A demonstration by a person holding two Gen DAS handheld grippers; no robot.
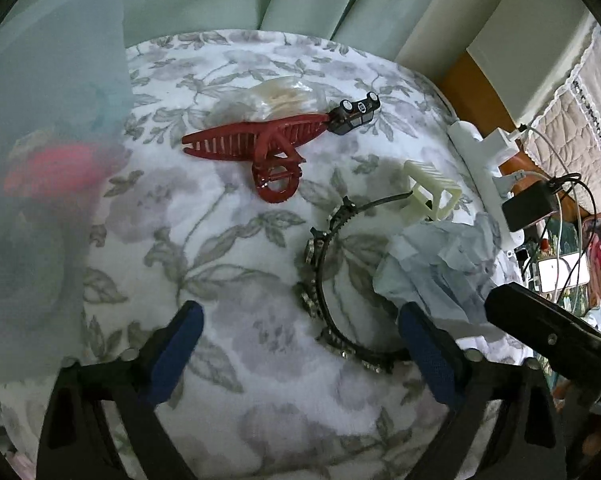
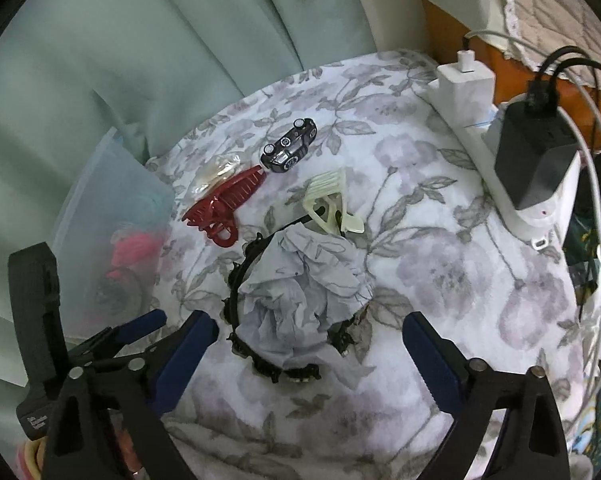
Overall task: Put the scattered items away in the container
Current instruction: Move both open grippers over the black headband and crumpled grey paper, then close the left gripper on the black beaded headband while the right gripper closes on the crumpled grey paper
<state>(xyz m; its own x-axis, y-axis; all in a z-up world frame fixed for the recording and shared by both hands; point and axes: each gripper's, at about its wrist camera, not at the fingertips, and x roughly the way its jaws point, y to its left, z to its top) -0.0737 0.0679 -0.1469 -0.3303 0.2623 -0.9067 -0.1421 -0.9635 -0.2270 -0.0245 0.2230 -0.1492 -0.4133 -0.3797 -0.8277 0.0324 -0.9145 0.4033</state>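
A dark red claw clip (image 1: pixel 260 140) (image 2: pixel 224 208) lies on the floral cloth. Touching its far tip is a black toy car (image 1: pixel 356 114) (image 2: pixel 290 150). A cream hair clip (image 1: pixel 432 192) (image 2: pixel 332 204) sits to the right. Crumpled pale blue paper (image 1: pixel 436 268) (image 2: pixel 300 284) rests on a black jewelled headband (image 1: pixel 320 272) (image 2: pixel 236 280). My left gripper (image 1: pixel 298 320) is open above the cloth, the headband near its right finger. My right gripper (image 2: pixel 310 324) hangs open over the paper. The translucent container (image 1: pixel 52 160) (image 2: pixel 112 208) stands at the left, with pink items inside.
A clear plastic bag (image 1: pixel 284 96) (image 2: pixel 216 172) lies behind the red clip. A white power strip (image 1: pixel 484 168) (image 2: pixel 460 120) with a black charger (image 2: pixel 536 160) and cables lines the right edge. Green curtains hang behind. The right gripper's black body (image 1: pixel 548 332) is close on the right.
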